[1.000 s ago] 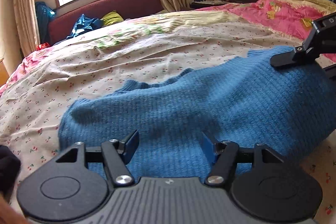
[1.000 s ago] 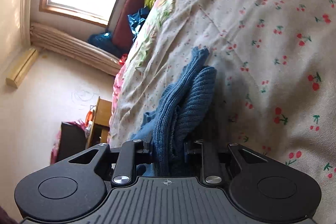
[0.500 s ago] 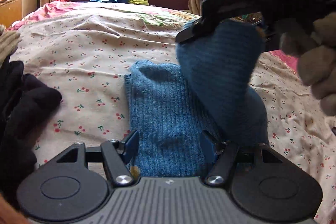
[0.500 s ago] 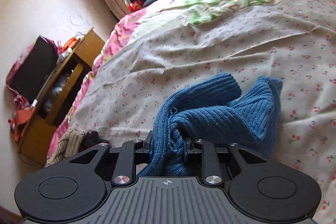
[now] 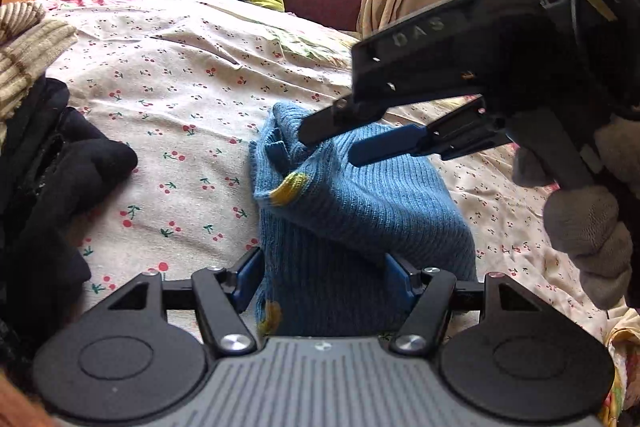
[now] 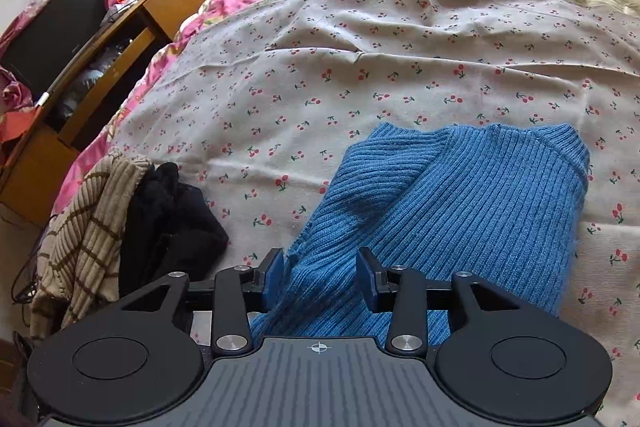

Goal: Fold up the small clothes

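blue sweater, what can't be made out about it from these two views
- Left wrist view: the near edge of the blue sweater is hidden behind the left gripper; the right gripper covers part of its far fold.
- Right wrist view: the sweater's near end is hidden by the right gripper's body.
- Dark clothes: too bunched to identify.

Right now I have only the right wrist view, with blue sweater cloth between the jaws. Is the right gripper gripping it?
Observer: In the left wrist view, the right gripper hovers over the blue sweater. Its jaws are opening, and the cloth is not pinched.
Reviewer: Where is the left gripper?
Observer: The left gripper is open, with the sweater's near end between its fingers.
Reviewer: Any marking on the sweater that I miss?
Observer: A yellow patch shows at the folded edge.
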